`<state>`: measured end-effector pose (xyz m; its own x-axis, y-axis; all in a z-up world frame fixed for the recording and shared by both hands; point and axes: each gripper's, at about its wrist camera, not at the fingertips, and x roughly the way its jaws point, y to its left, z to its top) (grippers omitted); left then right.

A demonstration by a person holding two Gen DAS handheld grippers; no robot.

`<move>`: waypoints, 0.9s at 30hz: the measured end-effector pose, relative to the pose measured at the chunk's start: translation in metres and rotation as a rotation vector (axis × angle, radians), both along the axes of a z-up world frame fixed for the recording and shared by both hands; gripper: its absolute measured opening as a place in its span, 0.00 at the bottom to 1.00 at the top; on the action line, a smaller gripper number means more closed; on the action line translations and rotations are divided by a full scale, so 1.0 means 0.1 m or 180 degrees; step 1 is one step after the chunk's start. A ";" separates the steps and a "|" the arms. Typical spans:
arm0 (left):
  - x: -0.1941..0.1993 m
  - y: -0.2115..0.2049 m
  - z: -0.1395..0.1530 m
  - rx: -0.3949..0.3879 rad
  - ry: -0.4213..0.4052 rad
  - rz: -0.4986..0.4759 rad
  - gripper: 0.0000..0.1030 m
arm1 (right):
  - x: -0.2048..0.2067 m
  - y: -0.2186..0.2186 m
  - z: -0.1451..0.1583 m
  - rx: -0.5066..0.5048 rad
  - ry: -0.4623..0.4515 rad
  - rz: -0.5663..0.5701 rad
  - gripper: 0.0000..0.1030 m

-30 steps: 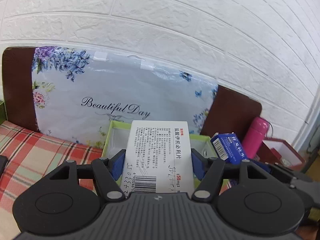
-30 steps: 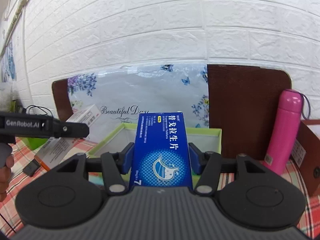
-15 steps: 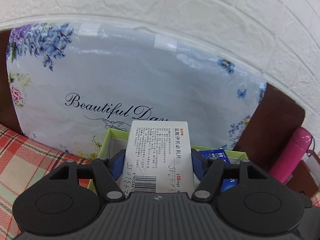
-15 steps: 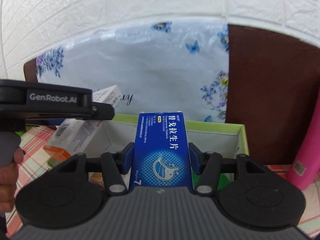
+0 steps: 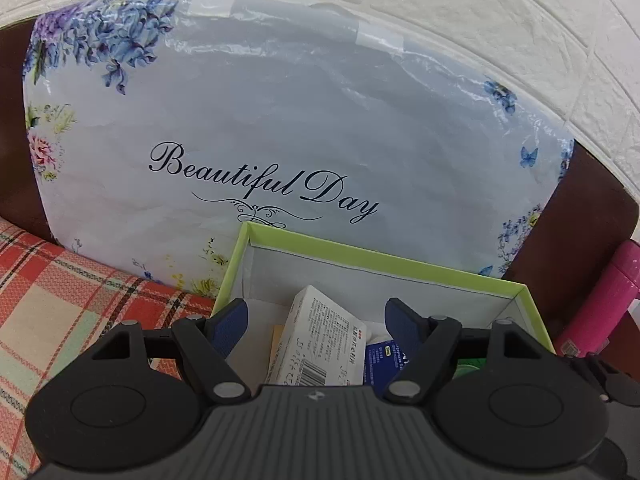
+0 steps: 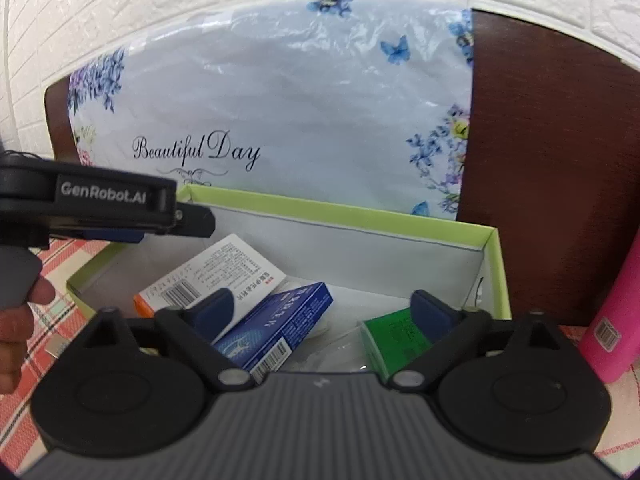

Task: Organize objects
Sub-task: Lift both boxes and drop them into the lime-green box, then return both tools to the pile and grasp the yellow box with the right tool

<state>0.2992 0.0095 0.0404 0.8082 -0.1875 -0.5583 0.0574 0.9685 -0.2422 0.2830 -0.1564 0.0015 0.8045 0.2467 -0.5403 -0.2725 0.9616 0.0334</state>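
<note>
A green-rimmed open box [image 5: 360, 254] [image 6: 360, 210] stands against a floral bag. Inside it lie a white medicine box [image 5: 320, 344] [image 6: 216, 276] and a blue medicine box [image 6: 276, 324] [image 5: 382, 364], leaning together, plus a green box [image 6: 396, 332]. My left gripper [image 5: 316, 320] is open and empty just above the white box; it also shows from the side in the right wrist view [image 6: 100, 208]. My right gripper [image 6: 324, 312] is open and empty above the blue box.
A "Beautiful Day" floral bag [image 5: 280, 140] leans on a brown board [image 6: 540, 140] at the white brick wall. A pink bottle [image 6: 612, 320] [image 5: 600, 304] stands right of the box. A red plaid cloth [image 5: 60, 300] covers the table.
Both grippers have opened and let go of their boxes. The white box and the blue box have dropped into the green-rimmed box. Both grippers moved closer to it.
</note>
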 end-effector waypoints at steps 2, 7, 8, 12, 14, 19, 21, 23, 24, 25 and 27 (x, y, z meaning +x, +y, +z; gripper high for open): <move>-0.09 0.02 0.03 0.0023 -0.0001 0.0028 0.76 | -0.05 -0.03 0.07 0.0021 -0.0022 -0.0006 1.00; -0.34 -0.03 0.19 0.0178 -0.0019 0.0077 0.77 | -0.28 -0.06 0.18 -0.0008 -0.0138 -0.0006 1.00; -0.40 -0.05 0.22 0.0234 -0.0022 0.0078 0.77 | -0.34 -0.07 0.19 -0.0008 -0.0144 -0.0011 1.00; -0.65 -0.13 0.29 0.0403 -0.0026 0.0042 0.78 | -0.61 -0.13 0.24 0.0061 -0.0176 -0.0031 1.00; -0.79 -0.14 0.31 0.0403 -0.0032 0.0015 0.78 | -0.77 -0.16 0.27 0.0073 -0.0214 -0.0035 1.00; -1.16 -0.17 0.32 0.0396 -0.0090 -0.0073 0.78 | -1.15 -0.29 0.34 0.0144 -0.0284 -0.0118 1.00; -1.31 -0.19 0.31 0.0434 -0.0122 -0.0096 0.78 | -1.29 -0.34 0.35 0.0172 -0.0316 -0.0165 1.00; -1.44 -0.21 0.30 0.0442 -0.0151 -0.0125 0.78 | -1.43 -0.38 0.33 0.0146 -0.0359 -0.0208 1.00; -1.50 -0.22 0.29 0.0444 -0.0157 -0.0144 0.78 | -1.50 -0.39 0.32 0.0139 -0.0370 -0.0212 1.00; -1.55 -0.23 0.28 0.0450 -0.0160 -0.0161 0.78 | -1.56 -0.41 0.31 0.0146 -0.0374 -0.0218 1.00; -1.64 -0.24 0.27 0.0475 -0.0177 -0.0196 0.78 | -1.67 -0.44 0.29 0.0184 -0.0376 -0.0235 1.00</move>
<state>0.1350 -0.0146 0.0677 0.8282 -0.1560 -0.5384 0.1271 0.9877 -0.0906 0.1155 -0.2006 0.0306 0.8787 0.2126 -0.4273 -0.2065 0.9765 0.0612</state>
